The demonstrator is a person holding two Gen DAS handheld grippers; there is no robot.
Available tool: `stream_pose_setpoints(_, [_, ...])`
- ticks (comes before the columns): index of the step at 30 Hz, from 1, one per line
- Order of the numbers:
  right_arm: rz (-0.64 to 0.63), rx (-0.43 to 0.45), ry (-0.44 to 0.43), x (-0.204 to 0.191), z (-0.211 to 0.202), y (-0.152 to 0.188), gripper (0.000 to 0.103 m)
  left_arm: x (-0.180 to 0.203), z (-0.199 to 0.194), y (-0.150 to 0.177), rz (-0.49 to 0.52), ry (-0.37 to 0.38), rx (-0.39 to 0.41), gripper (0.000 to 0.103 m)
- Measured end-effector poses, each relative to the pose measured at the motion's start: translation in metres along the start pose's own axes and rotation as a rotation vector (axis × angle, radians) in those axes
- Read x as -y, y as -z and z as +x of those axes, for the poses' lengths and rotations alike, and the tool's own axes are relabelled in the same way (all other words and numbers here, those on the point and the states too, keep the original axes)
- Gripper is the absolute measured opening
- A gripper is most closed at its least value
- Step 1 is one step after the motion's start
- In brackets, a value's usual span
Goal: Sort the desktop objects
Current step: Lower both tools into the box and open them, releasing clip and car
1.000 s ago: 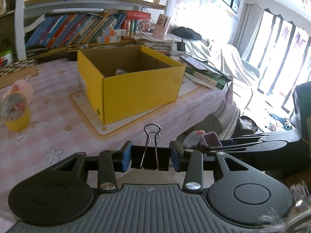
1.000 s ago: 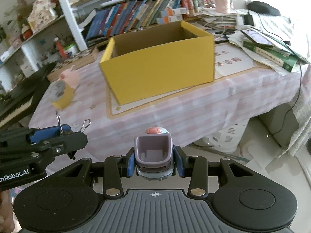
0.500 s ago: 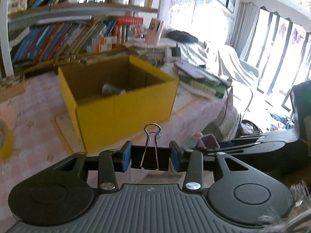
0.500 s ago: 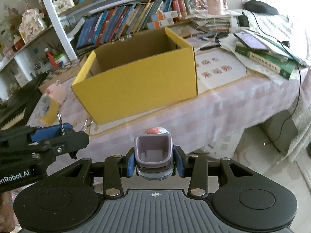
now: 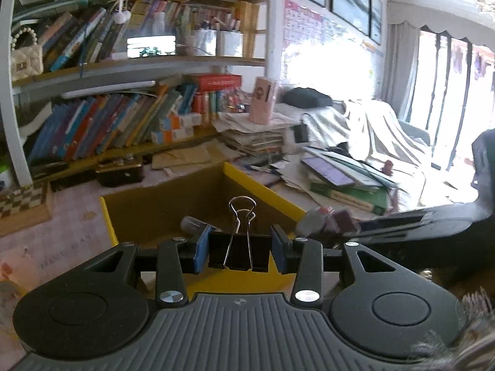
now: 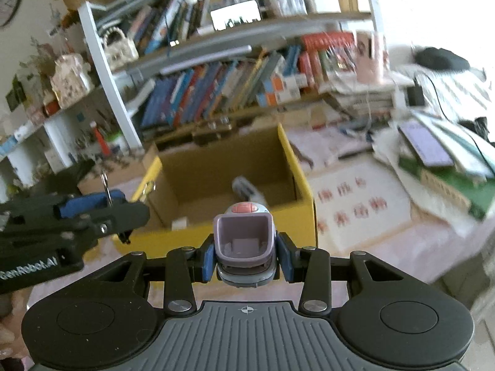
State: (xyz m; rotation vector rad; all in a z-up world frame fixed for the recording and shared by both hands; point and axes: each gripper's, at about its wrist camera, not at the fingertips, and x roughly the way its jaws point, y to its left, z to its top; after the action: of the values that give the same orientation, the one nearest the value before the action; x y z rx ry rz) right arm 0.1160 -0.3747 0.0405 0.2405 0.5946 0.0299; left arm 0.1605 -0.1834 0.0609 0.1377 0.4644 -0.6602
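As both loads are nearing the yellow box (image 6: 309, 213) at frame centre, the left claw (image 5: 240, 249) is pinching a black binder clip (image 5: 239, 247) and the right claw (image 6: 244, 258) a purple stapler-like gadget (image 6: 244, 241); each should be fully clearing the near rim before letting go.

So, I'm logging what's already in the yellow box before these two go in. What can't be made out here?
- Grey object inside the box: blurred in both wrist views, identity unclear.
- Box floor near the front wall: hidden in the left view by the left gripper and binder clip.
- Small white item in the box corner: too small to identify.
- Purple device: underside hidden by the right gripper.
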Motion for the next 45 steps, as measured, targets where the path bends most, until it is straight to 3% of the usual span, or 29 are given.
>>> stream_pose_setpoints(7, [-0.039, 0.009, -0.025, 0.010, 0.029, -0.024, 0.040, -0.027, 0.037, -0.005, -0.044, -0.099, -0.021, 0.038])
stream_pose_setpoints(13, [-0.122, -0.036, -0.075, 0.004, 0.066, -0.040, 0.040, -0.043, 0.082, 0.000, -0.025, -0.140, -0.133, 0.038])
stream_pose_setpoints(19, [-0.217, -0.132, -0.124, -0.005, 0.111, -0.044, 0.040, -0.049, 0.120, 0.011, 0.001, -0.142, -0.258, 0.038])
stream_pose_setpoints(29, [-0.317, -0.302, -0.213, -0.026, 0.176, -0.063, 0.040, -0.041, 0.137, 0.008, 0.055, -0.151, -0.317, 0.038])
stream_pose_setpoints(33, [-0.418, -0.425, -0.270, -0.041, 0.205, -0.069, 0.040, -0.041, 0.142, 0.007, 0.050, -0.151, -0.337, 0.038])
stream_pose_setpoints(35, [-0.515, -0.445, -0.284, -0.051, 0.214, -0.068, 0.040, -0.042, 0.143, 0.008, 0.029, -0.150, -0.341, 0.037])
stream_pose_setpoints(39, [-0.500, -0.541, -0.304, -0.049, 0.233, -0.071, 0.041, -0.045, 0.148, 0.006, 0.001, -0.156, -0.352, 0.037])
stream_pose_setpoints(45, [-0.427, -0.608, -0.302, -0.041, 0.239, -0.068, 0.041, -0.044, 0.150, 0.008, 0.003, -0.156, -0.364, 0.037])
